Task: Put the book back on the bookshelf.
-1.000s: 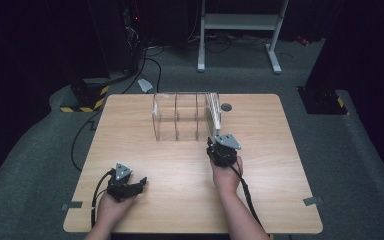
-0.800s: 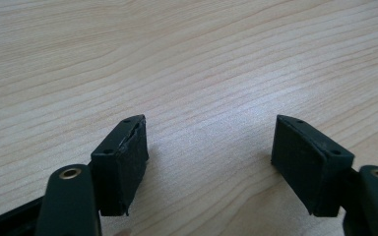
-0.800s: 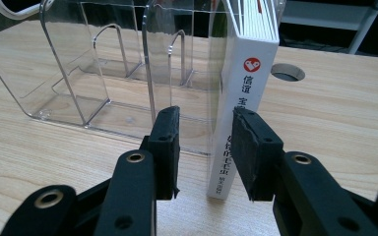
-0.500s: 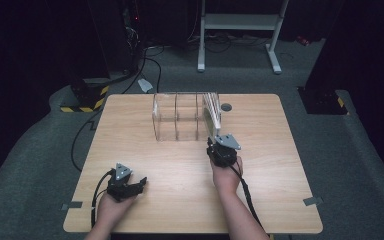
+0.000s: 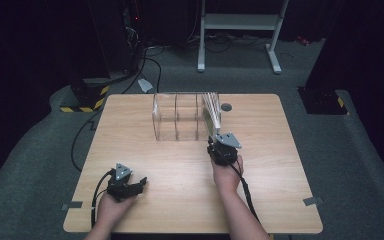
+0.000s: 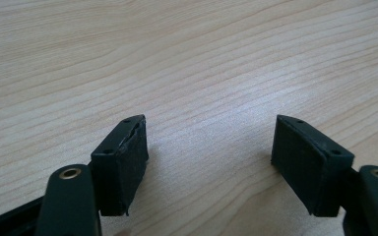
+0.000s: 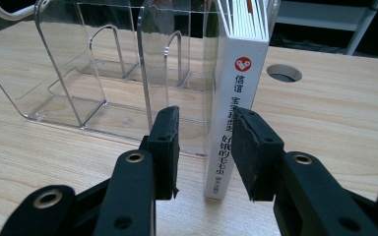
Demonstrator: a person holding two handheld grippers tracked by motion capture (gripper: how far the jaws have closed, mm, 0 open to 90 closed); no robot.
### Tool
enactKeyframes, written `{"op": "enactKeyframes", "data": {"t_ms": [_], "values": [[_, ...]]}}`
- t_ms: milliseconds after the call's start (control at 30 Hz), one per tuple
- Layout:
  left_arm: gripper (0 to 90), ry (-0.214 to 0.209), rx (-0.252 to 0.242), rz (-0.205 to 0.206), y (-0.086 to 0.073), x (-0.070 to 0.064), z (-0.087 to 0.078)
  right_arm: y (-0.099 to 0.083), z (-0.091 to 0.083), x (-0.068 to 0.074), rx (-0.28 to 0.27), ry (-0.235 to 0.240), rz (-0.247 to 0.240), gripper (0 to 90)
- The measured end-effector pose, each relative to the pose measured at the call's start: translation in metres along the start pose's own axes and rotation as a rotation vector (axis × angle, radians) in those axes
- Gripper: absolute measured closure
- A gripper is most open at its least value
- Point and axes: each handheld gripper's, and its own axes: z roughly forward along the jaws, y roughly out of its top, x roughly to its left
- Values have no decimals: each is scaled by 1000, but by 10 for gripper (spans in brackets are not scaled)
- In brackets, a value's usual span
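The right gripper [image 7: 204,147] straddles the spine of a book [image 7: 236,98], jaws apart, not yet clamping. The book stands in the clear rack's [image 5: 177,117] right slot. The left gripper [image 5: 139,184] rests released on the near-left table [image 5: 180,200]. Any pulling-out seems yet to begin.

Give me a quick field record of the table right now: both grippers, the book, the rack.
table: light wood, round hole near the far edge
rack: clear acrylic rack with dividers; left and middle slots empty
book: white book, standing upright at the rack's right end, spine facing the right gripper
right gripper: right gripper, jaws open on either side of the spine's lower part; one pad near or at the spine, grip not closed
left gripper: left gripper, open over bare wood, holding nothing, near the table's front left
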Motion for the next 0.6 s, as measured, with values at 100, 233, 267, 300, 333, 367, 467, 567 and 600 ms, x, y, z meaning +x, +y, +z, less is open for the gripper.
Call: {"op": "enactKeyframes", "data": {"t_ms": [100, 233, 267, 300, 333, 367, 467, 567, 600], "values": [[296, 0, 0, 0, 0, 0, 0, 0, 1, 0, -1, 1, 2, 628], [296, 0, 0, 0, 0, 0, 0, 1, 1, 0, 2, 2, 7, 625], [296, 0, 0, 0, 0, 0, 0, 1, 1, 0, 3, 2, 6, 623], [296, 0, 0, 0, 0, 0, 0, 0, 1, 0, 0, 3, 3, 622], [296, 0, 0, 0, 0, 0, 0, 0, -1, 1, -1, 8, 1, 621], [296, 0, 0, -1, 0, 0, 0, 0, -1, 2, -2, 11, 1, 620], [296, 0, 0, 0, 0, 0, 0, 0, -4, 3, -7, 16, -4, 617], [296, 0, 0, 0, 0, 0, 0, 0, -8, 3, -11, 23, -1, 610], [296, 0, 0, 0, 0, 0, 0, 1, -9, 2, -13, 27, -7, 607]]}}
